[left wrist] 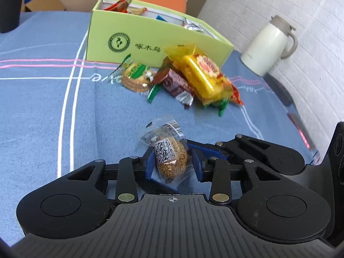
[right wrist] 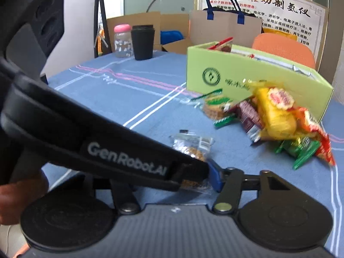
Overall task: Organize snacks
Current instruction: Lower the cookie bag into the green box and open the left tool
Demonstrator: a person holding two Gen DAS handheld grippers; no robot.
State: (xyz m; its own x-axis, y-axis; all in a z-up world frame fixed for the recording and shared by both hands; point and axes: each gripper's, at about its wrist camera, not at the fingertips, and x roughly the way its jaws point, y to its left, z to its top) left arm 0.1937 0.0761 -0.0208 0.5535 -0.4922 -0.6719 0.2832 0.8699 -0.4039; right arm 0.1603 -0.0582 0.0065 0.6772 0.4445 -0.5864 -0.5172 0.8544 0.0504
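A sesame snack [left wrist: 169,154] in a clear wrapper lies on the blue tablecloth, and my left gripper [left wrist: 173,164] is shut on it, a blue pad pressing each side. The right gripper's linkage [left wrist: 258,150] reaches in from the right of the snack. In the right wrist view the left gripper's black body [right wrist: 120,157] crosses in front. It hides the left finger of my right gripper [right wrist: 194,180]. That gripper's blue right finger [right wrist: 215,176] touches the snack [right wrist: 193,148]. Beyond lie a pile of wrapped snacks [left wrist: 202,73] and an open green box [left wrist: 150,43] with several snacks inside.
A white jug [left wrist: 268,45] stands at the right by the wall. A black cup [right wrist: 143,43] and a pink-lidded bottle [right wrist: 122,40] stand at the far left. An orange chair [right wrist: 283,47] and a paper bag [right wrist: 225,25] are behind the table. A hand [right wrist: 13,193] shows at lower left.
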